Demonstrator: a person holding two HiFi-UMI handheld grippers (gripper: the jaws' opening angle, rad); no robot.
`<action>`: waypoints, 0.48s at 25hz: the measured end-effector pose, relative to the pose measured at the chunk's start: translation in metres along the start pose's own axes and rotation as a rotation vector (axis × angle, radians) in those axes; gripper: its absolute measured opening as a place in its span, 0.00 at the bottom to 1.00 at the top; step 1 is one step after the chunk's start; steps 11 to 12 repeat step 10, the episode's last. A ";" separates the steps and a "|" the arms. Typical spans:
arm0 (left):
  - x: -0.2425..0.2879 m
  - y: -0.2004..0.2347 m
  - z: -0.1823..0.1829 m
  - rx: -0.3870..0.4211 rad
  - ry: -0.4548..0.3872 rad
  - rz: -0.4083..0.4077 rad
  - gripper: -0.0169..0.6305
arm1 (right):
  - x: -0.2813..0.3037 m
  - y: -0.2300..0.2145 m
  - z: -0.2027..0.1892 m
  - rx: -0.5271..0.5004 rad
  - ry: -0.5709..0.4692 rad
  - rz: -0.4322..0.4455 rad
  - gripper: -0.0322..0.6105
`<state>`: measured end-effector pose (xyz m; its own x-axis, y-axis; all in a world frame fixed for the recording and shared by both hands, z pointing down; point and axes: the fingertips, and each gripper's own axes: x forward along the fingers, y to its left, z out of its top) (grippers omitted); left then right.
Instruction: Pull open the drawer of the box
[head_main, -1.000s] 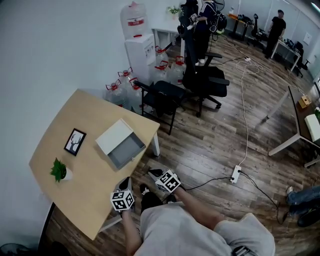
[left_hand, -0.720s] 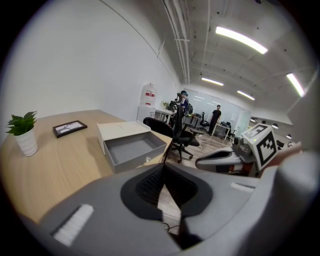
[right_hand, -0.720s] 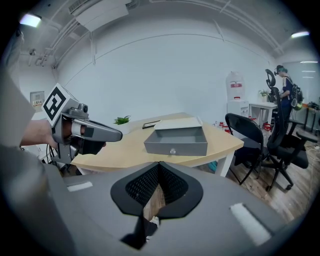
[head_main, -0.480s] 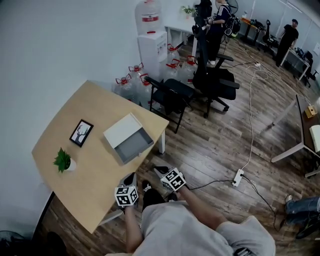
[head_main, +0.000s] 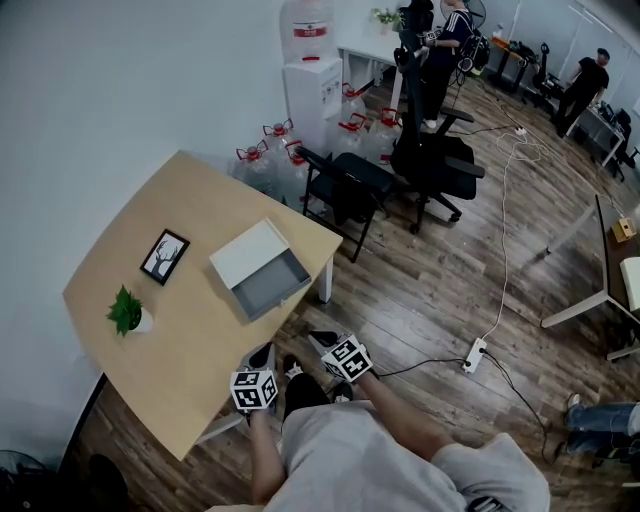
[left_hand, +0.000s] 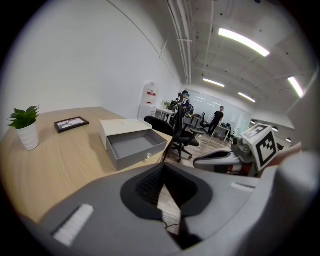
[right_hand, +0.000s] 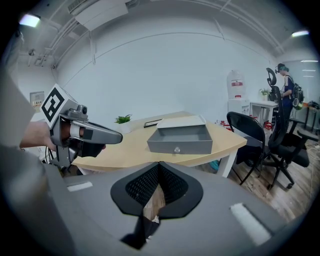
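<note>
Already open, drawer (head_main: 268, 287) lies well beyond closed left tool (left_hand: 161, 167) and closed right tool (right_hand: 158, 166)

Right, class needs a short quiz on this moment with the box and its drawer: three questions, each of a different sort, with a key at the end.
1. True or false: the drawer of the box is already pulled out.
2. What does the left gripper hold? A) the drawer's knob B) nothing, its jaws are together C) a cable
3. Fill in: on the table near the picture frame stands a small potted ____.

Key: 1 true. 2 B. 3 plant.
</note>
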<state>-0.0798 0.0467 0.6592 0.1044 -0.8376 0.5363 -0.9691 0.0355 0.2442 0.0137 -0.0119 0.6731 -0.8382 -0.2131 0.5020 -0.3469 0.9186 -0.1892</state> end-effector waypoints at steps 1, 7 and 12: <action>0.000 -0.001 -0.002 0.000 0.002 -0.001 0.11 | 0.000 0.001 -0.001 0.001 0.001 0.001 0.05; 0.001 -0.006 -0.004 -0.001 0.005 -0.009 0.11 | -0.003 0.001 -0.003 0.001 0.003 0.001 0.05; -0.003 -0.004 -0.004 -0.003 0.004 0.000 0.11 | -0.002 0.003 -0.004 0.002 0.005 0.007 0.05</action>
